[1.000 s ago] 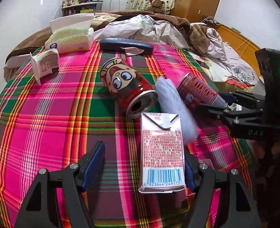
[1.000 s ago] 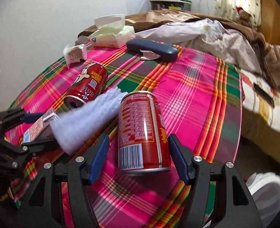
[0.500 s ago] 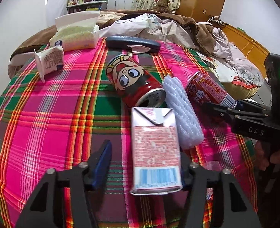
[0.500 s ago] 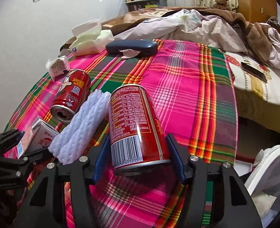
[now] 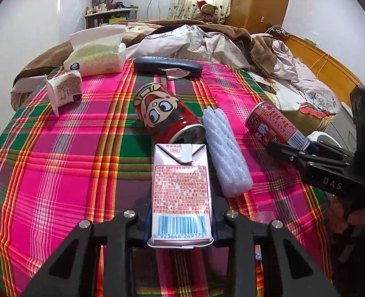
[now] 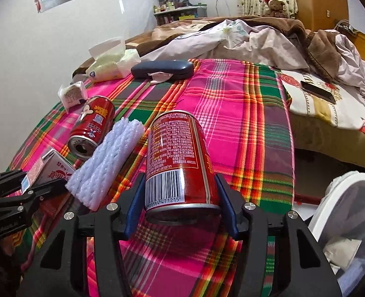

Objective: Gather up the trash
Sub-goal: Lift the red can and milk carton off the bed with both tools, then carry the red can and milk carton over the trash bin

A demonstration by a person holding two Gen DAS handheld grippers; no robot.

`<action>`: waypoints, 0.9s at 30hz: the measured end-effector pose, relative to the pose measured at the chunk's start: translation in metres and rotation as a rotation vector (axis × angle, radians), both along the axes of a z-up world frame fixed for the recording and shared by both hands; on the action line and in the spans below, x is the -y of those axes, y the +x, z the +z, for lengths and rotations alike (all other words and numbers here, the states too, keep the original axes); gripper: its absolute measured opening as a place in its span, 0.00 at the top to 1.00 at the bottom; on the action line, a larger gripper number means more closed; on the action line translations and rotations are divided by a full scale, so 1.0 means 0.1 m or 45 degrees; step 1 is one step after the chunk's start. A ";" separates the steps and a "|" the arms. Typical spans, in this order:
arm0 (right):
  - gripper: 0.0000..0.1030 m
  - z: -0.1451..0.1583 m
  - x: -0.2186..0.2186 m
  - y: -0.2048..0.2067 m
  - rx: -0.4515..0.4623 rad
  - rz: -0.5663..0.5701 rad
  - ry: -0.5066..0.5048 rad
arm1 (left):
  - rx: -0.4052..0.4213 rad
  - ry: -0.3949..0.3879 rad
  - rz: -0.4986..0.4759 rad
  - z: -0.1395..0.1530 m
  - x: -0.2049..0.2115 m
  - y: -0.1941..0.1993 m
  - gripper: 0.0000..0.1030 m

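On the pink, green and orange plaid cloth [image 5: 66, 163] both tools have closed in over the last second. The left gripper [image 5: 181, 219], whose jaws stood wide around the pale pink rectangular drink carton [image 5: 181, 188], now clamps it by its two long sides, the carton lying flat at the near edge of the cloth. The right gripper [image 6: 181, 206] is closing on the plain red metal can with the barcode [image 6: 180, 158]; its blue pads sit against the can's sides near the base, and the can lies tilted on the cloth, near the right edge. Judging by this, two pieces of trash are secured and lifting them toward the white bin [image 6: 341, 198] beside the bed looks like the coming step.

Left on the cloth: the white ribbed foam sleeve [image 5: 225, 153] between the two grips, the red can with a cartoon face [image 5: 166, 113], and a small white yoghurt cup [image 5: 63, 91] on its side.

Readable writing: the carton's top shows "SIG" and its barcode reads 6 923644 249175; the held can's barcode ends 471215; the right tool's body reads "DAS". The dense Chinese print is too small to read.
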State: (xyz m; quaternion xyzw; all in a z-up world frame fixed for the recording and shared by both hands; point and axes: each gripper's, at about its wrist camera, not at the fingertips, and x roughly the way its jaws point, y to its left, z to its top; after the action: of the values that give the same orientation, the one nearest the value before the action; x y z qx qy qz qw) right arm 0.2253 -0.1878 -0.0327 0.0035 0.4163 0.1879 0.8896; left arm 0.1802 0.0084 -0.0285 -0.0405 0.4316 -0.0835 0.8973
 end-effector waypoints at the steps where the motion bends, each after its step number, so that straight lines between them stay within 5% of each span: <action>1: 0.46 0.01 0.01 -0.02 0.003 -0.005 0.008 | 0.007 -0.001 0.002 0.01 0.00 -0.01 0.66; 27: 0.46 0.37 0.51 -0.57 0.141 -0.170 0.105 | 0.169 0.012 -0.183 0.52 0.59 -0.28 0.66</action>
State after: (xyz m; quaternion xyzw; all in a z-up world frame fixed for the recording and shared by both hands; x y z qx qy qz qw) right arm 0.1685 -0.2387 0.0041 0.0574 0.3572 0.1449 0.9209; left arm 0.1518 -0.0508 0.0235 0.0004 0.3735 -0.1481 0.9157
